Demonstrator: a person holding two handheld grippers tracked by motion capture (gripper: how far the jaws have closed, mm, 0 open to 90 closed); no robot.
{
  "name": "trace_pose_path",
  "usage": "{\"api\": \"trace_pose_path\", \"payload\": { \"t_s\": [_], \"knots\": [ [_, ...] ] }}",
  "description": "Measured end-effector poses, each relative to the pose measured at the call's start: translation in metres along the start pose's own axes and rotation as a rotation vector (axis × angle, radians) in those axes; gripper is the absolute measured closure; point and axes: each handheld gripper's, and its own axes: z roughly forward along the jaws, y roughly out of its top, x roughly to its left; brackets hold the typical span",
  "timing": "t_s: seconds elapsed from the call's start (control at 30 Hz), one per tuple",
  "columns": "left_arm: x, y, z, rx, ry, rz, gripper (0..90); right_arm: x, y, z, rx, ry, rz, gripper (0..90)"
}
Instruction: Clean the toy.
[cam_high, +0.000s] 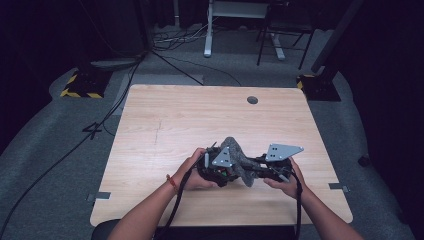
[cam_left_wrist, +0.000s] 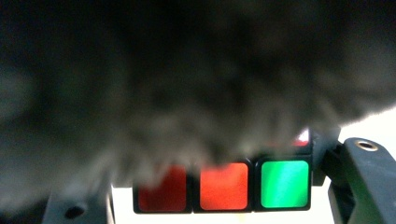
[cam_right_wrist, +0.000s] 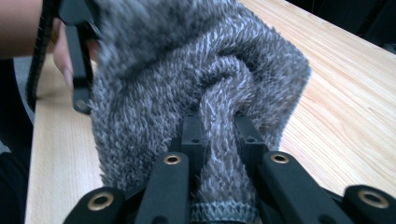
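Note:
A grey fuzzy cloth is bunched between the two grippers above the front of the table. My left gripper is shut on a colour cube. In the left gripper view the cube shows red, orange and green squares, and the cloth drapes over its top. One black finger presses the cube's right side. My right gripper is shut on the cloth. In the right gripper view a fold of cloth is pinched in the gripper. The rest of the cube is hidden by the cloth.
The light wooden table has a round cable hole near its far edge. Cables and a desk frame lie on the grey floor beyond. A hand and the other gripper's black frame sit at the upper left of the right gripper view.

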Motion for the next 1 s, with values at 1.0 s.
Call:
{"api": "trace_pose_path", "payload": {
  "t_s": [1.0],
  "knots": [
    [0.001, 0.001, -0.005, -0.034, -0.01, -0.015, 33.6, -0.001, 0.001, -0.001, 0.035, 0.009, 0.001, 78.1]
  ]
}}
